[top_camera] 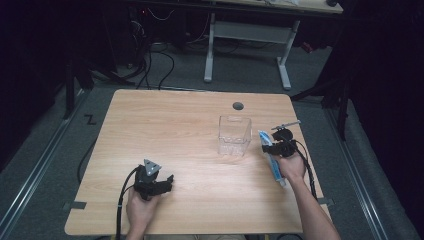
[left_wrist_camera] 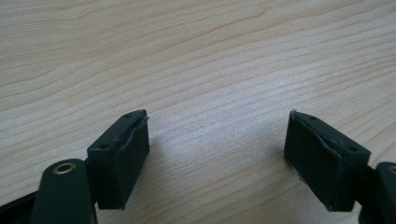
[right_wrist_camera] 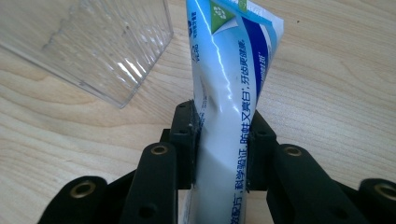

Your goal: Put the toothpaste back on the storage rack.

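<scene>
A white and blue toothpaste tube [right_wrist_camera: 229,93] is pinched between the pads of my right gripper [right_wrist_camera: 223,140], which is shut on it. In the high view the tube [top_camera: 274,167] runs along the right side of the table, held by my right gripper [top_camera: 270,146] just right of a clear plastic box [top_camera: 234,135]. The box [right_wrist_camera: 88,44] stands open-topped and close to the tube's far end. My left gripper [top_camera: 167,182] rests low over the bare wood near the table's front left, open, with nothing between its fingers [left_wrist_camera: 123,158].
The wooden table [top_camera: 165,125] has a round grey cable hole [top_camera: 238,106] at its back edge. A white-legged desk [top_camera: 247,45] and cables stand on the floor beyond the table.
</scene>
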A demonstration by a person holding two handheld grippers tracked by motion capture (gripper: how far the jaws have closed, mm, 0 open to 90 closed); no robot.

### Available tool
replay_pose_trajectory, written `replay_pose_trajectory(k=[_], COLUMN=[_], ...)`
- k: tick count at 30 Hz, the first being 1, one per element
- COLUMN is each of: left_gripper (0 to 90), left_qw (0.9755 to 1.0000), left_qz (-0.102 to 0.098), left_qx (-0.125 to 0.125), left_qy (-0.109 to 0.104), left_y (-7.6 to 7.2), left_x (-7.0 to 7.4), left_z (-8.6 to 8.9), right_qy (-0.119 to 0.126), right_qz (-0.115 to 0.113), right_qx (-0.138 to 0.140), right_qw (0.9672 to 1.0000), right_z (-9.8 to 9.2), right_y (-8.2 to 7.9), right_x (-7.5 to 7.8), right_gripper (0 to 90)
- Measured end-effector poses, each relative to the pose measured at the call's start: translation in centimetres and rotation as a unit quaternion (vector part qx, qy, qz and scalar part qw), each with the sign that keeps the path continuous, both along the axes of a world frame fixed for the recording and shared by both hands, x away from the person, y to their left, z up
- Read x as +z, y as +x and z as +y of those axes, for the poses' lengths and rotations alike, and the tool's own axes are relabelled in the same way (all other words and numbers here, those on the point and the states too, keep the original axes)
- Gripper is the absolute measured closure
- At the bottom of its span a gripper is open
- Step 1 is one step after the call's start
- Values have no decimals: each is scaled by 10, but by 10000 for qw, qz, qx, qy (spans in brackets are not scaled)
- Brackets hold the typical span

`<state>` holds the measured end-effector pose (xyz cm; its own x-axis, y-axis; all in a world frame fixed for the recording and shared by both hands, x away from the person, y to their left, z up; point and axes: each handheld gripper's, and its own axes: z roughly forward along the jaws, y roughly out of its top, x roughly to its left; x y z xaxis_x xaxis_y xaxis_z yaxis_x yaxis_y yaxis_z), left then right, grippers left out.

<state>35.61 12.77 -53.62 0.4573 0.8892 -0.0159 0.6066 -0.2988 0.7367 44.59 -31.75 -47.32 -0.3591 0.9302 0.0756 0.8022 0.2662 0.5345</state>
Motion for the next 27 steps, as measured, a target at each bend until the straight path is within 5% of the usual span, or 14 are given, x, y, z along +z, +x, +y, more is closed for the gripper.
replay_pose_trajectory(k=[27], left_gripper=[226], left_qw=[10000], left_qz=[-2], left_qx=[0], left_qy=[2], left_y=[0], left_x=[0], left_z=[0], right_qy=[411], right_qz=[-482], right_qx=[235], right_qw=[9977], right_z=[-6], right_y=[-32], right_x=[29], right_gripper=[712])
